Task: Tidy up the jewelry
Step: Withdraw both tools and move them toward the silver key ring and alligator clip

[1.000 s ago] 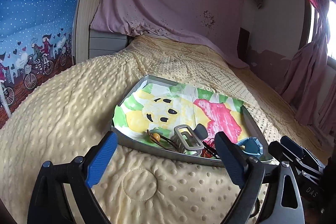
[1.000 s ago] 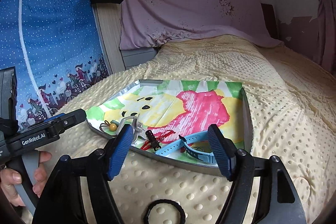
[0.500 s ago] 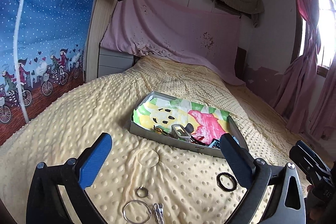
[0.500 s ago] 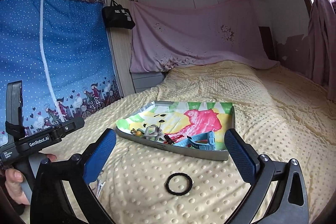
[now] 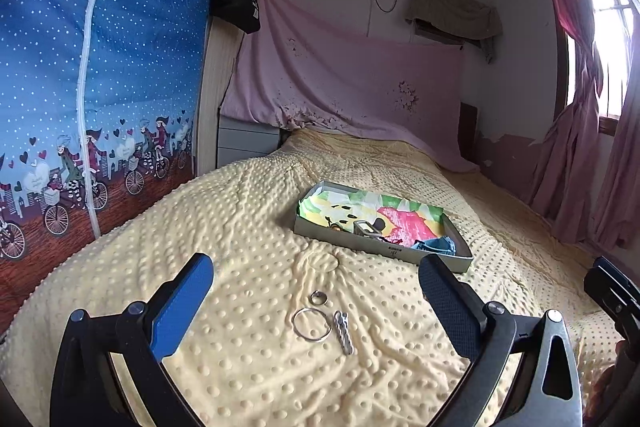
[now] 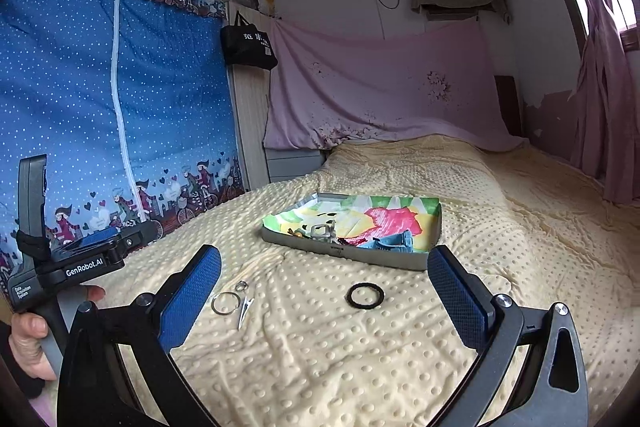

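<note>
A grey tray (image 5: 360,247) lined with a colourful drawing lies on the yellow dotted blanket. It holds a blue strap (image 5: 438,245), a red cord and a silver clasp. On the blanket nearer me lie a large silver ring (image 5: 312,324), a small ring (image 5: 319,297) and a silver hair clip (image 5: 344,331). My left gripper (image 5: 314,263) hangs open above them, holding nothing. In the right wrist view a black ring (image 6: 365,295) lies in front of the tray (image 6: 344,253). My right gripper (image 6: 323,253) is wide open and holds nothing.
A blue fabric wardrobe (image 5: 100,87) stands along the left. A pink sheet (image 5: 352,83) hangs at the bed's head and pink curtains (image 5: 580,147) at the right. A hand (image 6: 28,339) holds the left gripper's handle at the left edge.
Both grippers have drawn back from the tray and risen a little. The right jaws have spread wider. The rings, the hair clip and the black ring have come into view.
</note>
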The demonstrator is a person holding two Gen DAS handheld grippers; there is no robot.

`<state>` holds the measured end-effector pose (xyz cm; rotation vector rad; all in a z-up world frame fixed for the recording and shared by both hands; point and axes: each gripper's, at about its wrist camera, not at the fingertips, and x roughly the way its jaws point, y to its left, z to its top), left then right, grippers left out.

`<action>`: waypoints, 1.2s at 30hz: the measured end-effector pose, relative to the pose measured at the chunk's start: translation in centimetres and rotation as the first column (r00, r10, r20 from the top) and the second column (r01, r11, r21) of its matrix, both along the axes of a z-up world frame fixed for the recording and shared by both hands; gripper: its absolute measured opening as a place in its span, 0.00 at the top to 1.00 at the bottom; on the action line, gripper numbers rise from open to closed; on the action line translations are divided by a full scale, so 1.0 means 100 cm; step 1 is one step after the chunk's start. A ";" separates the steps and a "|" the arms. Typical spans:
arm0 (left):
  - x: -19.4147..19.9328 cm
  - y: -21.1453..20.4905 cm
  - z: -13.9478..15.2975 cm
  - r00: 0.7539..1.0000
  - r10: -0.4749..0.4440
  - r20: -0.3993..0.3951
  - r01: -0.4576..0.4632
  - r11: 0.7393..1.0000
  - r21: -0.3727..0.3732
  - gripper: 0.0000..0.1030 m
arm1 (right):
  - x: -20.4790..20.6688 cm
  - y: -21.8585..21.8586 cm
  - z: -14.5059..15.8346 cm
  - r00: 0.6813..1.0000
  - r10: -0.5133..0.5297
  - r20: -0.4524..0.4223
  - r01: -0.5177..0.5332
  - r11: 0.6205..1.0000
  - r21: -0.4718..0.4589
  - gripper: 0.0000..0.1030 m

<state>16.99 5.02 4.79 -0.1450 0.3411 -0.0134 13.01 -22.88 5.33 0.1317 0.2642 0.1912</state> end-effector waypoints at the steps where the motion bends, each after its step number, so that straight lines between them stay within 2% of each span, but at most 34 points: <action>1: -0.006 0.001 -0.004 1.000 -0.001 0.000 0.001 1.000 -0.002 0.00 | -0.006 0.000 -0.001 1.000 0.001 -0.003 -0.001 1.000 0.000 0.01; 8: -0.040 0.009 -0.025 1.000 -0.005 -0.017 0.005 0.999 -0.034 0.00 | -0.042 0.003 -0.018 0.999 -0.020 -0.030 0.019 1.000 -0.011 0.01; 16: -0.058 0.002 -0.045 0.999 -0.009 -0.037 0.011 0.999 0.053 0.00 | -0.055 0.006 -0.045 0.996 -0.010 -0.085 0.009 1.000 -0.019 0.01; 24: -0.052 0.002 -0.057 0.997 0.010 -0.082 -0.002 0.995 0.099 0.00 | -0.044 0.010 -0.060 0.990 -0.001 -0.141 -0.002 1.000 -0.021 0.01; 27: -0.048 0.007 -0.059 0.996 0.015 -0.094 -0.006 0.996 0.094 0.00 | -0.040 0.010 -0.062 0.988 0.003 -0.154 -0.006 1.000 -0.019 0.01; 31: -0.040 0.015 -0.057 0.993 0.016 -0.116 -0.007 0.997 0.079 0.00 | -0.033 0.011 -0.063 0.985 0.005 -0.175 -0.006 1.000 -0.004 0.01; 36: -0.025 0.020 -0.052 0.992 0.010 -0.122 0.004 0.993 0.116 0.00 | -0.018 0.012 -0.059 0.982 0.006 -0.188 -0.002 1.000 0.019 0.01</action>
